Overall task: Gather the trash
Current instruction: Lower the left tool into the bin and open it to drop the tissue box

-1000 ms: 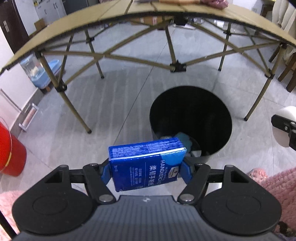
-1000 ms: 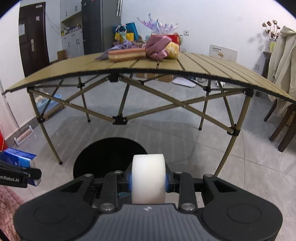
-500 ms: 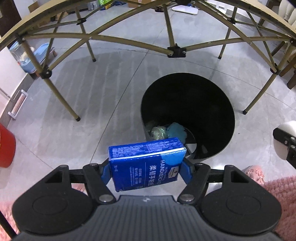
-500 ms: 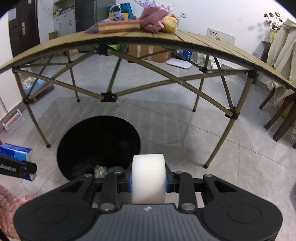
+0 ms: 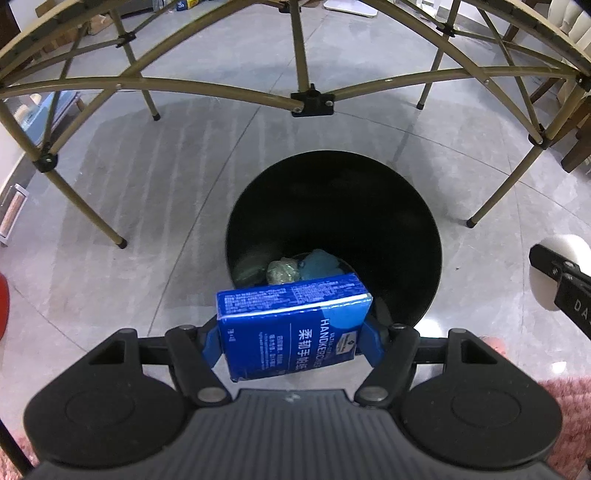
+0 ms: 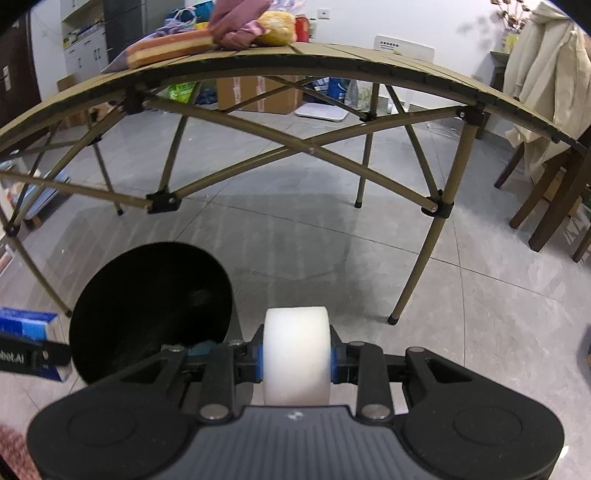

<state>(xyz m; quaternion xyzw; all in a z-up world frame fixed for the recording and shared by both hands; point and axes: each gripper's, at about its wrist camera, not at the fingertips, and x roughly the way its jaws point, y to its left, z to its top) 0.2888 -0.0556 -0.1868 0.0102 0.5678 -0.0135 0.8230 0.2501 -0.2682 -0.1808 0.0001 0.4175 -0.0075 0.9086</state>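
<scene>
My left gripper (image 5: 293, 332) is shut on a blue tissue pack (image 5: 291, 326) and holds it over the near rim of a black round trash bin (image 5: 369, 206). Crumpled green and blue trash (image 5: 303, 269) lies at the bin's bottom. My right gripper (image 6: 297, 356) is shut on a white tape roll (image 6: 295, 354) and sits to the right of the bin (image 6: 147, 310). The roll also shows at the right edge of the left wrist view (image 5: 554, 273). The tissue pack shows at the left edge of the right wrist view (image 6: 29, 325).
A tan folding table (image 6: 332, 62) spans the far side, with its crossed legs (image 5: 312, 103) just beyond the bin. Cloth and food items (image 6: 221, 33) lie on its top. Wooden chairs (image 6: 546, 192) stand at the right. A pink rug (image 5: 554, 398) lies near me.
Both grippers have moved forward and lower toward the bin. The bin looks larger and closer in the left wrist view. Both holds are unchanged.
</scene>
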